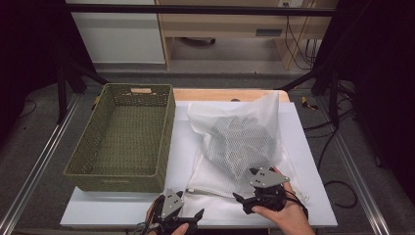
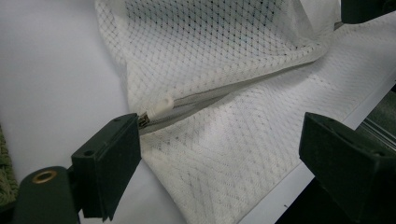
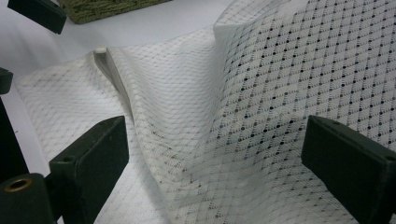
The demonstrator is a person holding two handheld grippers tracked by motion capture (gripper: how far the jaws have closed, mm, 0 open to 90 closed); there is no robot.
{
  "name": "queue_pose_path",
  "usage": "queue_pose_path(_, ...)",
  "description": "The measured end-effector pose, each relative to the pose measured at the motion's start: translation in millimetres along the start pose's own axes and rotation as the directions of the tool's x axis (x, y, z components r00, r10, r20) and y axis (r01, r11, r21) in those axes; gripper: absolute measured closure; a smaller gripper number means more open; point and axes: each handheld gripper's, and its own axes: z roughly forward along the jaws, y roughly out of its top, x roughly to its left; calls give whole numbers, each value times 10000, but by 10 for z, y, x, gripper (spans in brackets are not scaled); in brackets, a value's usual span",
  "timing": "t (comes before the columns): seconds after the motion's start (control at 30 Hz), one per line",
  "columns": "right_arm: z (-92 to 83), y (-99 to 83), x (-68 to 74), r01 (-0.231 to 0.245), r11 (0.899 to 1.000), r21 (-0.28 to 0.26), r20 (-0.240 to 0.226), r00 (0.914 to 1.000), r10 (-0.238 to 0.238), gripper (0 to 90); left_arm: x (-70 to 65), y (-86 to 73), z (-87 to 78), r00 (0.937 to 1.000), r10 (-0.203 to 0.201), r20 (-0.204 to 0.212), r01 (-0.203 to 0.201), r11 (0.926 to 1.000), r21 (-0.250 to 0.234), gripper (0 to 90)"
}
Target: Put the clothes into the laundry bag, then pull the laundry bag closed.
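1. Mesh laundry bag (image 1: 235, 147) lying on the right half of the white table (image 1: 122, 205), just right of the green woven basket (image 1: 122, 137); bulged in the middle over something grey inside, flat and slack toward the near edge.
2. Handling, as a judgement: soft, light, limp mesh; likely to sag and bunch once lifted, contents likely to shift; not fragile, only mildly slippery.
3. Zipper (image 2: 224, 95) running along the near left part of the bag, zipper pull (image 2: 156, 109) with a white tab at its left end. Probably the best place to take hold: the pull for opening, or a pinch of doubled mesh beside the zipper line for steadying.
4. Left gripper (image 1: 178, 215) at the near edge of the table, near the bag's near left corner. Jaws wide apart, holding nothing; in the left gripper view the left-hand jaw sits just beside the zipper pull; contact hard to confirm.
5. Right gripper (image 1: 252, 188) over the near right part of the bag, held by a hand (image 1: 286, 215). Jaws wide apart, straddling a raised fold of mesh, gripping nothing yet.
6. Basket empty inside.
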Motion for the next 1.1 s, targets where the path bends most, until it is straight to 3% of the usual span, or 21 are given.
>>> queue_pose_path(0.27, -10, 15, -7, -34, 10000, -93, 99, 9999, 35, 84, 42, -2, -14, 9996, -254, -98, 254, 9997, -75, 133)
queue_pose_path(0.67, -17, 25, -3, -40, 9999, -130, 186, 9998, 43, 106, 72, -3, -28, 9978, -652, 75, 653, 9976, -244, 153)
queue_pose_path(1.1, -2, 42, 35, 73, 9999, -153, 64, 10000, -72, 123, 112, 1, 11, 9981, -599, 113, 601, 9979, -237, 174)
